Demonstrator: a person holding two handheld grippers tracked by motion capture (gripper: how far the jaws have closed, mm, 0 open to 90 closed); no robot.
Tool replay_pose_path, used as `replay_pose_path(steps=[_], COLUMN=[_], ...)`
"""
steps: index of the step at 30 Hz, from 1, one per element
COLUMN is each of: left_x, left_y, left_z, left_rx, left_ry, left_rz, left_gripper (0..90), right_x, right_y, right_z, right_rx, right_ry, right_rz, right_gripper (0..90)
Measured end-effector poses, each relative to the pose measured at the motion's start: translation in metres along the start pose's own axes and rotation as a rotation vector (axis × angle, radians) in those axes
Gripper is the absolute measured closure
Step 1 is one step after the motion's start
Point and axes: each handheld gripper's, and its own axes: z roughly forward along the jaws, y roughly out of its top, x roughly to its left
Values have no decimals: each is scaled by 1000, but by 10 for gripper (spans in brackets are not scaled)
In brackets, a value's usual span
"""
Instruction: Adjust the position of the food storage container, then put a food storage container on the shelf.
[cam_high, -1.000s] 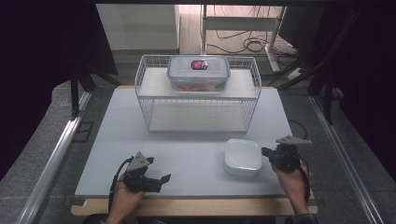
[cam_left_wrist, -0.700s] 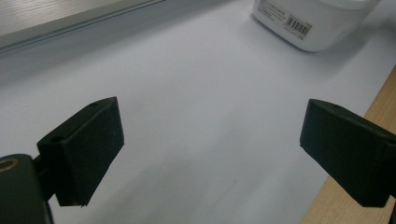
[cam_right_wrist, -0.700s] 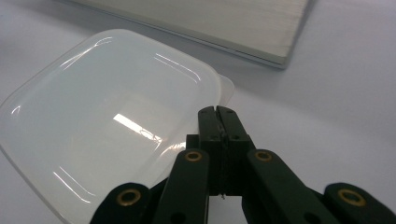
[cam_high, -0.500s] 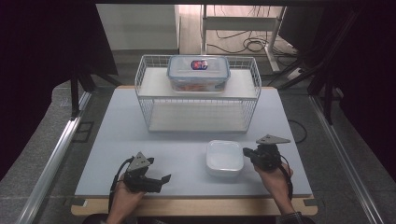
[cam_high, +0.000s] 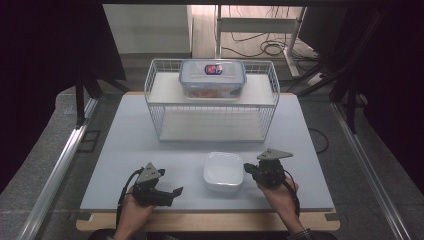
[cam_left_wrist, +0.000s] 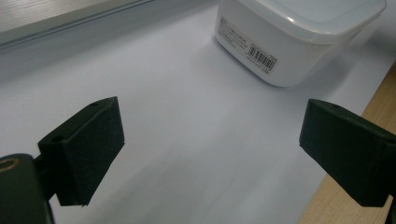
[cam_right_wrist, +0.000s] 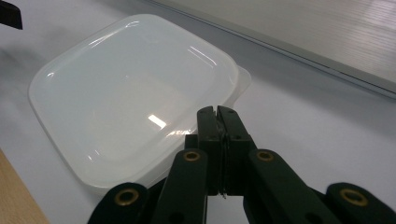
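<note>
A white lidded plastic container (cam_high: 223, 171) sits on the pale table near the front edge, between my two grippers. My right gripper (cam_high: 247, 169) is shut, and its tips rest against the container's right rim. In the right gripper view the closed jaws (cam_right_wrist: 217, 114) overlap the edge of the glossy lid (cam_right_wrist: 130, 93); I cannot tell whether they pinch the rim. My left gripper (cam_high: 172, 192) lies low at the front left, open, with nothing between its pads (cam_left_wrist: 210, 149). In the left gripper view the container (cam_left_wrist: 289, 37) stands ahead to the right, barcode label facing me.
A white wire rack (cam_high: 210, 117) stands at the back middle of the table (cam_high: 125, 140). A clear latched food box (cam_high: 212, 77) rests on its upper shelf. The table's wooden front edge (cam_high: 210, 220) lies just behind both hands.
The right gripper has slid left along the table, and the white container has moved left with it, toward the left gripper. The left hand has stayed put.
</note>
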Motion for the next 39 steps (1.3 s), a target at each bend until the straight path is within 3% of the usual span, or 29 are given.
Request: replay_pose_path(steps=[8, 12, 16, 21, 23, 26, 28, 34, 39], left_x=[-1, 0, 2, 1, 1, 2, 0, -3, -7], left_y=[0, 0, 0, 1, 3, 8, 14, 36, 55], left_z=[1, 0, -1, 0, 0, 0, 1, 10, 24], left_rx=[7, 8, 15, 46, 50, 31, 19, 1, 28], left_ry=[1, 3, 4, 19, 7, -45, -61, -95, -110], left_rz=[4, 1, -16, -26, -40, -68, -67, -45, -1], left_gripper=[65, 65, 65, 63, 63, 63, 68, 153, 184], right_x=[3, -7, -15, -17, -18, -17, -17, -9, -1], right_y=[1, -1, -2, -4, -5, -4, -2, 3, 10], right_z=[10, 4, -7, -13, -14, -15, -16, -13, -12], right_rx=[-20, -35, -56, -51, -54, -60, -64, -34, -19], right_ry=[0, -6, 11, 6, 5, 6, 17, 62, 80], right_rz=[-11, 15, 55, 43, 37, 32, 29, 16, -2], right_gripper=[856, 749, 550, 394, 354, 304, 271, 286, 323])
